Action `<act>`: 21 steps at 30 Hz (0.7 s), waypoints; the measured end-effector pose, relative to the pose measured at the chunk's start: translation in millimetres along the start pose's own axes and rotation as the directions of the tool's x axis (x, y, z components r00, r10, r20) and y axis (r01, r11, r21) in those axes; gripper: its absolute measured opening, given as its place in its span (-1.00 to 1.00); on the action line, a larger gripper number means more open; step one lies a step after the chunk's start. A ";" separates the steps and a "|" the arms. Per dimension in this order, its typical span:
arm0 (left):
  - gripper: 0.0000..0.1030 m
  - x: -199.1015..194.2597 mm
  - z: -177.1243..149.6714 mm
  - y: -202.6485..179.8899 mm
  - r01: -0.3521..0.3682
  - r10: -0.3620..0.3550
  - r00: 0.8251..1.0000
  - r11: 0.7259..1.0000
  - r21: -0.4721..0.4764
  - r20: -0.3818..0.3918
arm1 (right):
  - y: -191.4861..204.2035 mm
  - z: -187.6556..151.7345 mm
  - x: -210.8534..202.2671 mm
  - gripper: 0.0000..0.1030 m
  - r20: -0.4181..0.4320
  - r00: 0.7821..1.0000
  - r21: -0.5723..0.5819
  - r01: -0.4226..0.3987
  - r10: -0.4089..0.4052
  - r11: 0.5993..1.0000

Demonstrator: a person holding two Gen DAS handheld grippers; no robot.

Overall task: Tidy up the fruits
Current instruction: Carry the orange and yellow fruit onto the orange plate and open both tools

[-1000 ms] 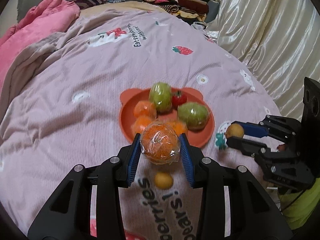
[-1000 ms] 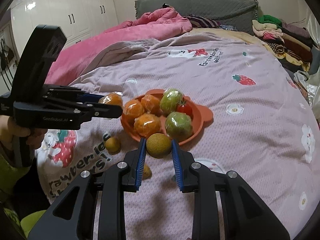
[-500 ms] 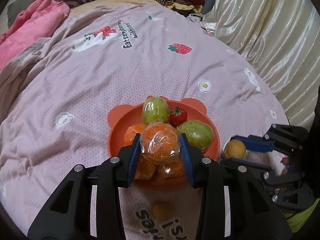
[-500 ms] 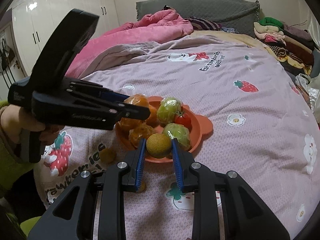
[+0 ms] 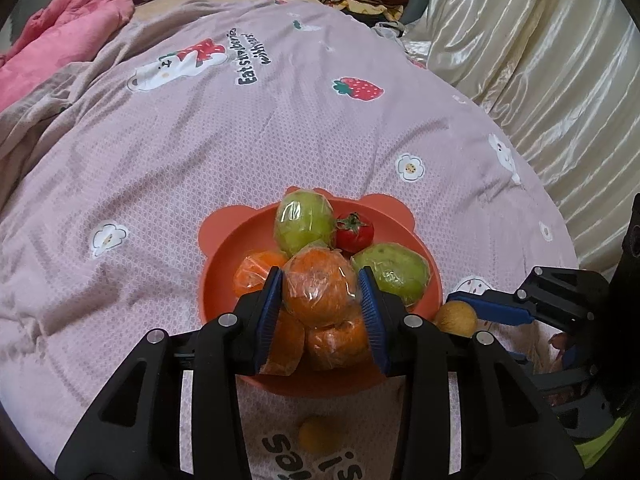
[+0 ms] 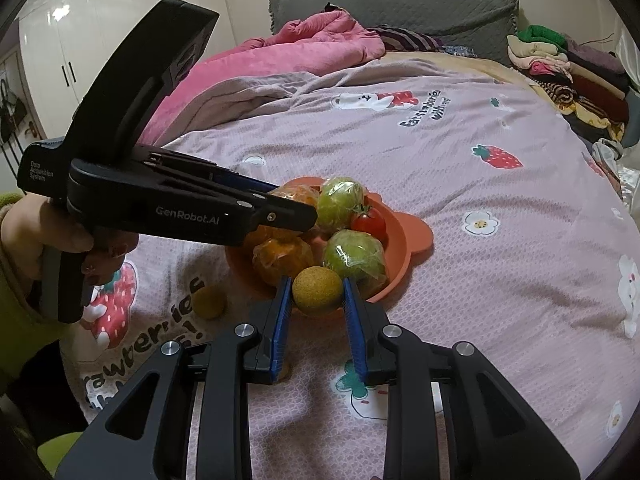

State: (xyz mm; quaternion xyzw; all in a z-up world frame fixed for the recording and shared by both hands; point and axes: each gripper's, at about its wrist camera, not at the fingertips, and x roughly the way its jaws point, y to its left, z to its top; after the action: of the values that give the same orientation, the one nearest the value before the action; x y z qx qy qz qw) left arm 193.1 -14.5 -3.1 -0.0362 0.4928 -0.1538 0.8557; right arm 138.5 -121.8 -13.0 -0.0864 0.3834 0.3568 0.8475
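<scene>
**Both grippers hold fruit at the orange plate**

Left wrist view: the left gripper [image 5: 321, 300] is clenched on a wrapped orange [image 5: 320, 288], in the centre of the frame, w/ both blue pads pressed on its sides. The orange is over the orange plate [image 5: 218, 264], above other wrapped oranges that lie in the lower part of the plate. Further up in the plate are a wrapped green fruit [image 5: 305, 221], a small tomato [image 5: 355, 232] just right of it, and a second green fruit [image 5: 394, 272] at the right side. A small yellow fruit [image 5: 316, 434] lies on the pink bedsheet [image 5: 160, 168] at the bottom centre, outside the plate. At the right edge the right gripper [image 5: 464, 314] grasps a brown round fruit [image 5: 456, 317], just beside the plate rim.

Right wrist view: the right gripper [image 6: 315, 292] is closed on the brown round fruit [image 6: 317, 290], lower centre, at the near rim of the plate [image 6: 416, 236]. The left gripper [image 6: 292, 206] comes in from the left of the frame, held by a hand [image 6: 48, 236]; its tips are over the plate w/ the wrapped orange [image 6: 294, 196] btw. them. A small yellow fruit [image 6: 209, 301] lies on the sheet, left of the plate. Folded clothes [image 6: 560, 60] are stacked at the upper right.
</scene>
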 end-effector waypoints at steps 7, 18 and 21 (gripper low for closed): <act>-0.27 -2.4 -1.2 0.8 0.007 -0.007 1.000 1.000 -0.005 0.012 | 3.4 -0.3 3.2 -0.52 -0.007 1.000 -0.010 0.002 -0.002 1.000; -0.27 -9.8 -1.5 1.9 0.010 -0.010 0.999 1.000 -0.012 0.035 | 11.3 0.5 12.2 -0.52 -0.023 1.000 -0.033 0.008 -0.009 0.999; -0.27 -13.3 -1.6 2.8 0.012 -0.011 0.999 1.000 -0.019 0.045 | 12.1 2.3 14.4 -0.52 -0.023 1.000 -0.036 0.012 -0.012 0.999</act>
State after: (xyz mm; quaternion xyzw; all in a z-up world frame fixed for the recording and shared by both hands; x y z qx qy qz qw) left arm 186.2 -7.7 6.5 -0.0506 0.4747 -0.1531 0.8653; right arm 138.3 -104.2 -20.1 -0.1079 0.3862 0.3575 0.8435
